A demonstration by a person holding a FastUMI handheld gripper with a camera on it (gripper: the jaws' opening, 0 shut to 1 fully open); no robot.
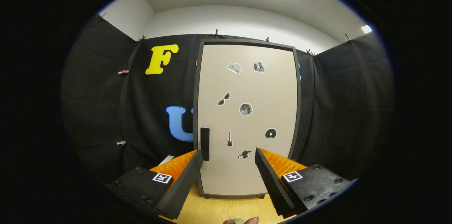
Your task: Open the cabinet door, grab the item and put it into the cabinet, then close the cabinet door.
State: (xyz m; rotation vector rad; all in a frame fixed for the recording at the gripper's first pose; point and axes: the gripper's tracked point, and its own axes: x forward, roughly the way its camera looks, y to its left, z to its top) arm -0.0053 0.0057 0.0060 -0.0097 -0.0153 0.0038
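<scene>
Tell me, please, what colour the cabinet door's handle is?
The handle is black, on the beige cabinet door, seen in the gripper view.

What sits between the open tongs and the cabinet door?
Nothing: in the gripper view, only bare wooden tabletop lies between the open tongs and the closed cabinet door.

the cabinet (247, 118) stands on the table (226, 210), beyond the spread tongs (229, 160).

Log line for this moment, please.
phase: approach | cabinet door: shut | handle: beyond left finger, untouched | tool: open, empty
</scene>
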